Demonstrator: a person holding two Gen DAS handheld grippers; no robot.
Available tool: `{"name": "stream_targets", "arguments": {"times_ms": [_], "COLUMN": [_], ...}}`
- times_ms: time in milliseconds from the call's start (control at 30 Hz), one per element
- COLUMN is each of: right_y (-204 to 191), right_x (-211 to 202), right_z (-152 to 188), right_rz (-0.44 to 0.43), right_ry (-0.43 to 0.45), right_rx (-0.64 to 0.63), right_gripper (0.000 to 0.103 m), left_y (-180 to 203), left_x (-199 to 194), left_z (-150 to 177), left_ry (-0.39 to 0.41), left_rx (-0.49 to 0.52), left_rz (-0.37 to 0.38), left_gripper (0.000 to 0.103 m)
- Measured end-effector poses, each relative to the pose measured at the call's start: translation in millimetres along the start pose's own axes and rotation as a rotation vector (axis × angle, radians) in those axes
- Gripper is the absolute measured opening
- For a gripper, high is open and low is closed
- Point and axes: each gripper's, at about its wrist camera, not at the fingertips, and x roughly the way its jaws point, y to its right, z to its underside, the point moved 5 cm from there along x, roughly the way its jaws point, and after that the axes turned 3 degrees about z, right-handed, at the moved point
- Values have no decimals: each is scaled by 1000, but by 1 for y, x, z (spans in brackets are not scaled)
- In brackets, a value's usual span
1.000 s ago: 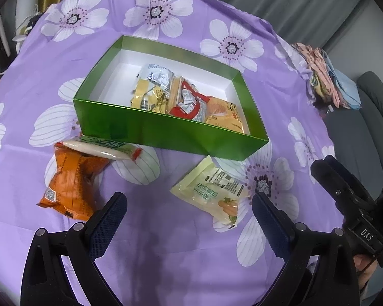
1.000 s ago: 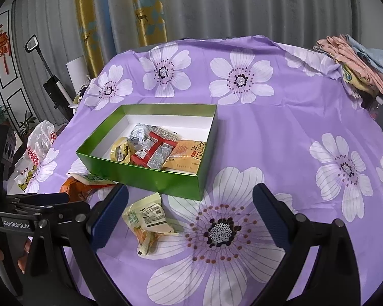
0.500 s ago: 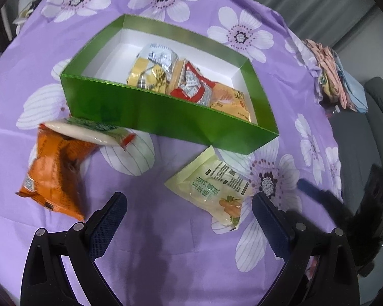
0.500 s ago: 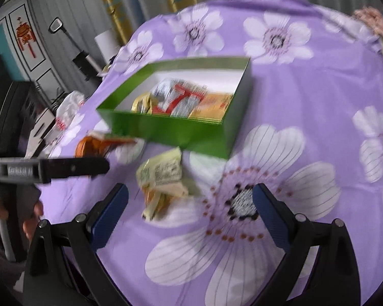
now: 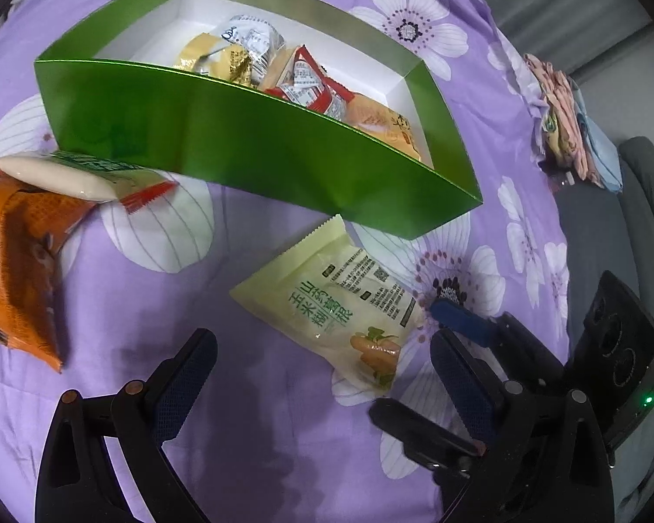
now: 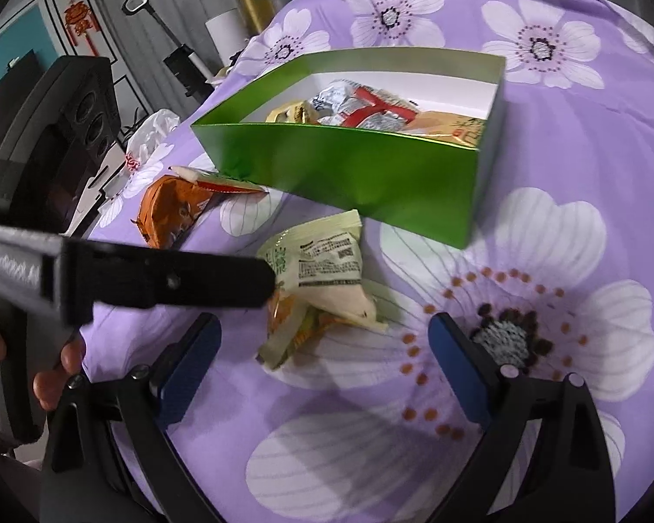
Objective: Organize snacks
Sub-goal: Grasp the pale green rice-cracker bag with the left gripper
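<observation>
The pale yellow-green foil snack packet with green printed characters (image 5: 340,300) lay flat on the purple flowered tablecloth (image 5: 257,414), just in front of the near wall of the green cardboard box with the white inside (image 5: 248,148) and not touching it, as far as I could tell. I judged it light, puffy and soft in the middle, with a slick film that would slide or crumple under a hard squeeze, and contents that could crush. Its crimped, saw-toothed end seals looked the best place to take hold, since they are flat and stiffer than the belly.

My left claw (image 5: 322,385) hung spread wide above the cloth with nothing between its blue pads, the packet lying ahead between the two fingers' lines. My right claw (image 6: 322,364) was likewise spread and empty, low over the cloth, its blue tip reaching toward the packet's lower right corner in the left view.

Further left, an orange crinkled snack bag (image 5: 17,261) lay on the cloth with a slim white-and-green wrapped bar with a red end (image 5: 74,174) resting across its top, close by the box wall. Inside the box several small wrapped snacks (image 5: 292,74) were heaped together.
</observation>
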Motion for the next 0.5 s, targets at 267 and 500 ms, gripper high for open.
{"name": "stream_targets", "arguments": {"times_ms": [267,500], "right_y": [-7,-9], "right_x": [16,20], "right_z": [-4,-3], "right_rz": [-56,-57], "right_ry": [-18,-14], "right_rx": [-10,-10], "right_gripper": [87,55], "left_y": [4,6], "left_x": [11,17], "left_z": [-3,-4], "left_ry": [17,25], "left_rx": [29,34], "left_rz": [-25,-12], "left_gripper": [98,87]}}
